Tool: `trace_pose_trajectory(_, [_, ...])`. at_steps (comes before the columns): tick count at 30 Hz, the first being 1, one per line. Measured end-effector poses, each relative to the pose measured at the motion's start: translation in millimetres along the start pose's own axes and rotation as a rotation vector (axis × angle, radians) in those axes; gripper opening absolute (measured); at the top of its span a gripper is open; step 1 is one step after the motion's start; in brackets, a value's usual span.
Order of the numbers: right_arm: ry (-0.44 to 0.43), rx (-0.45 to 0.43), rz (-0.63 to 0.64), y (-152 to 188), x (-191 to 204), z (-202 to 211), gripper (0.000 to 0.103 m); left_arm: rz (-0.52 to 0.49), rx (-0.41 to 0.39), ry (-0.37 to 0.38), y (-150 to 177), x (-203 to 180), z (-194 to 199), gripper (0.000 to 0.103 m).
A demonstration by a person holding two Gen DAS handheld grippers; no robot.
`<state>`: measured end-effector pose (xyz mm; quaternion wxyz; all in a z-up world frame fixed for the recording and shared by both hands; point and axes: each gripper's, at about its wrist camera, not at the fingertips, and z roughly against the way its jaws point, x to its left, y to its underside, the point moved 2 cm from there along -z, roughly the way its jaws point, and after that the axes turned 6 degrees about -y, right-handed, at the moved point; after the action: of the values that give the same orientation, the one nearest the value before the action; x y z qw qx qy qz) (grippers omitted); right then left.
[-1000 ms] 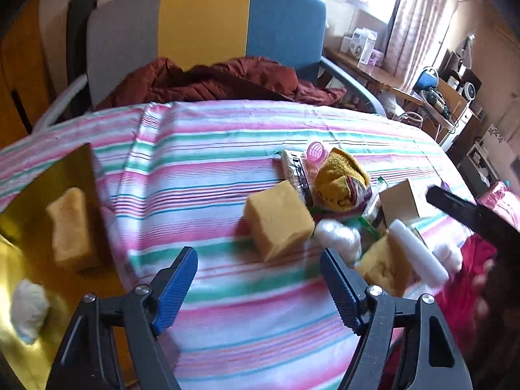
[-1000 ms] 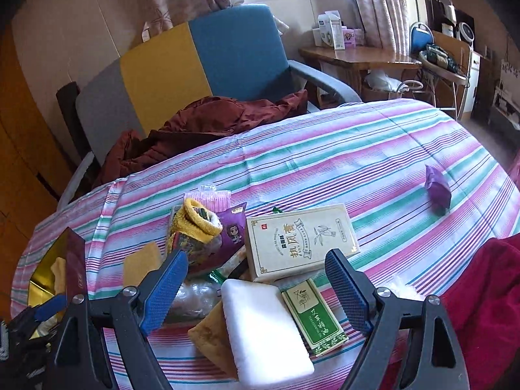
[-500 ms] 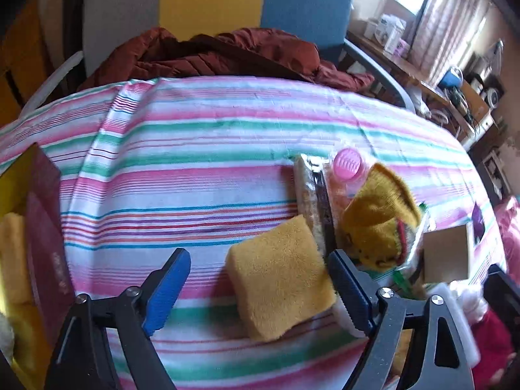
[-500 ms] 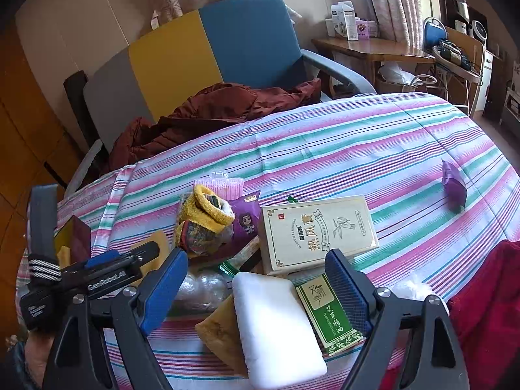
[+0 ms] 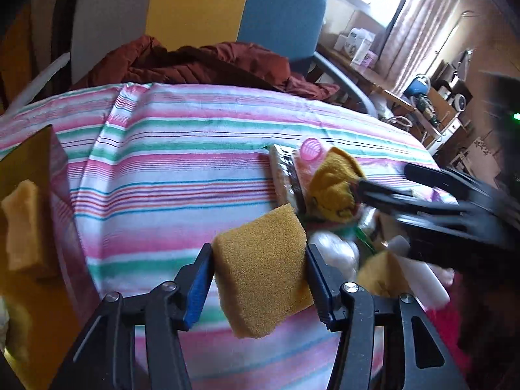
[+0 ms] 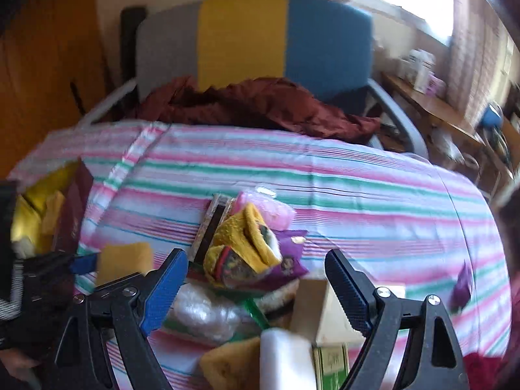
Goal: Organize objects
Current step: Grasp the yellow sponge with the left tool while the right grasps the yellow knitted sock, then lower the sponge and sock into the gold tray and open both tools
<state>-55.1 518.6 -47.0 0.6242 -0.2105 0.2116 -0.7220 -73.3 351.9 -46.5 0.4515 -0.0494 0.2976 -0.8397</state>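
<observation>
My left gripper [image 5: 258, 271] is shut on a yellow sponge block [image 5: 261, 273] and holds it over the striped tablecloth [image 5: 169, 169]; the sponge also shows in the right wrist view [image 6: 125, 258]. My right gripper [image 6: 256, 279] is open and empty over a pile holding a yellow sock toy [image 6: 243, 247], a clear wrapped bundle [image 6: 203, 313], a white block [image 6: 286, 357] and a cream box [image 6: 317, 308]. In the left wrist view the right gripper [image 5: 432, 195] reaches in from the right over the sock toy [image 5: 334, 188].
A gold-lined box [image 5: 35, 214] at the left holds another yellow sponge [image 5: 24, 227]. A purple packet [image 6: 461, 287] lies far right. A chair [image 6: 253, 42] with a dark red jacket [image 6: 260, 104] stands behind the table.
My left gripper has closed on the yellow sponge block and lifted it a little. My right gripper has swung left over the pile, staying open.
</observation>
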Motion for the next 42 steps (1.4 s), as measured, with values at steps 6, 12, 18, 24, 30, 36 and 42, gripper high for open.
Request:
trace_pose_trajectory(6, [0.009,0.140,0.081,-1,10,-58,0.069,-0.011,0.005,0.041,16,4,23,0.056])
trace_pose_trajectory(12, [-0.074,0.067,-0.040,9,-3,-19,0.049,-0.027,-0.029,0.060,28,6,46,0.057])
trace_pose_trajectory(18, [-0.322,0.044,-0.131,27,11,13,0.048,-0.019,-0.037,0.072,37,11,62,0.057])
trace_pose_trajectory(24, [-0.370,0.088,-0.119,43,40,14,0.048,0.000,-0.068,0.066,48,22,85,0.057])
trace_pose_trajectory(30, [-0.287,0.086,-0.041,49,70,22,0.048,0.020,-0.099,0.057,58,39,106,0.057])
trace_pose_trajectory(36, [-0.406,0.046,-0.047,53,99,38,0.048,0.107,-0.119,0.015,76,86,130,0.057])
trace_pose_trajectory(42, [-0.461,0.007,0.017,49,146,52,0.049,0.261,-0.148,-0.064,95,162,160,0.057])
